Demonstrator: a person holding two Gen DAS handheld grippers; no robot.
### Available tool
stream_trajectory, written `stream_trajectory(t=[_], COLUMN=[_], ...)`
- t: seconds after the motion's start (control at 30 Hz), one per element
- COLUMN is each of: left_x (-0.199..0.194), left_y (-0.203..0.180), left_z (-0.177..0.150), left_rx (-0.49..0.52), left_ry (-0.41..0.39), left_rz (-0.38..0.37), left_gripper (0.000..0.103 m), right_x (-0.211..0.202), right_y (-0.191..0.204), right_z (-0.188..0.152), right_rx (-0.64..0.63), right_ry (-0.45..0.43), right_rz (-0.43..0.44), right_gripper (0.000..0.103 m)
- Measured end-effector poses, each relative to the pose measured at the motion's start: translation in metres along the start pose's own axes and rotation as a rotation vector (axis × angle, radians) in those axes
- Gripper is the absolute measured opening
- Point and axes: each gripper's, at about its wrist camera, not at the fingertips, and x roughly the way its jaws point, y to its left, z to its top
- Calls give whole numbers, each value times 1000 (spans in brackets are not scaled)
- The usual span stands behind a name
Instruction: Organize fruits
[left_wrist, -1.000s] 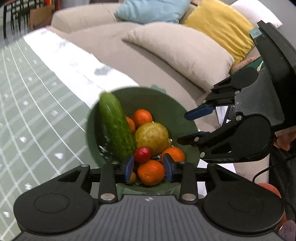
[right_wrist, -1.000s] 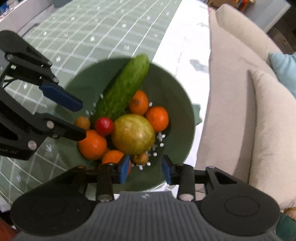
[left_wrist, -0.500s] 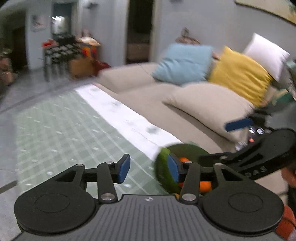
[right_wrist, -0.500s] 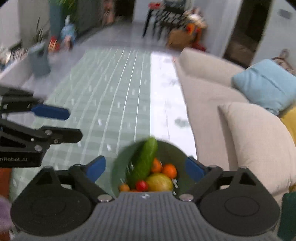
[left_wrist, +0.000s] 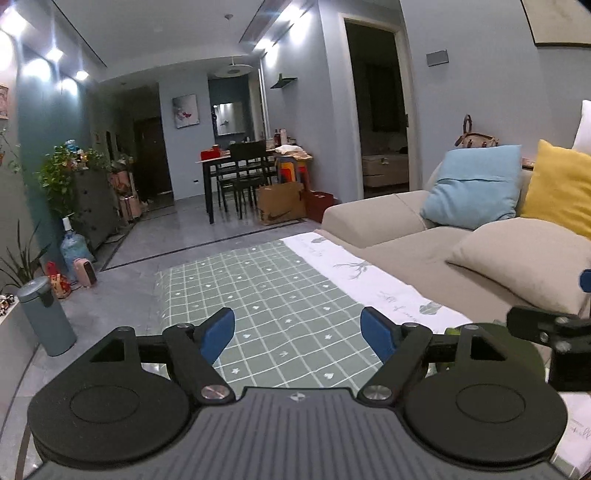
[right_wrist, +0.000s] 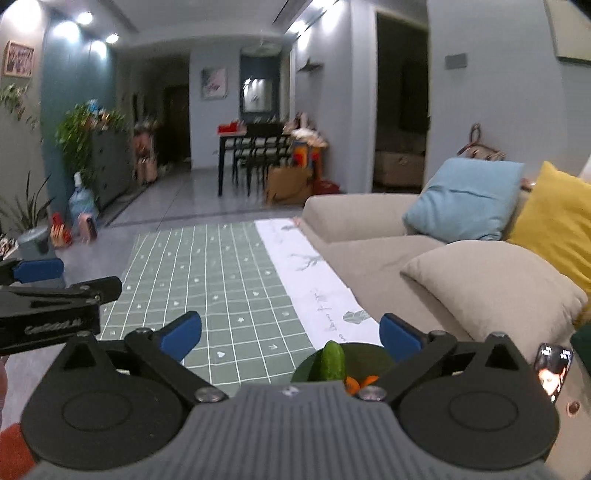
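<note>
The left gripper (left_wrist: 297, 334) hangs over the green checked tablecloth (left_wrist: 280, 295), jaws opening on nothing, while the right gripper (right_wrist: 290, 334), jaws also opening and empty, sits above the green bowl (right_wrist: 364, 350) whose cucumber (right_wrist: 332, 360) and oranges (right_wrist: 352, 384) lie just below its right finger.

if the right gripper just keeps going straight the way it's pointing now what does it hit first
Probably the green checked tablecloth. The right gripper, jaws opening and empty, points over it. The bowl with the cucumber sits lower, likely under that line.
</note>
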Motion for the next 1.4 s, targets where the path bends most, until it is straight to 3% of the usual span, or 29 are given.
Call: stream_trajectory(t=[0.17,0.33,0.73,1.4], left_x=[6,1,1,0], left_y=[6,12,9,4], left_z=[-21,-48,-93,-97], left_rx=[-55,-68,-27,-8], left_ry=[63,148,270,283], left_rz=[-16,-27,33,30], left_gripper=[93,93,93,93], right_x=[-16,-17,6,13], right_y=[16,22,18,12], right_z=[-30,-56,-106,-116], right_rx=[1,-4,-23,10], right_ry=[-56,-3,85,103], right_rz=[-83,-70,-76,-40], right_gripper=[98,98,98,98])
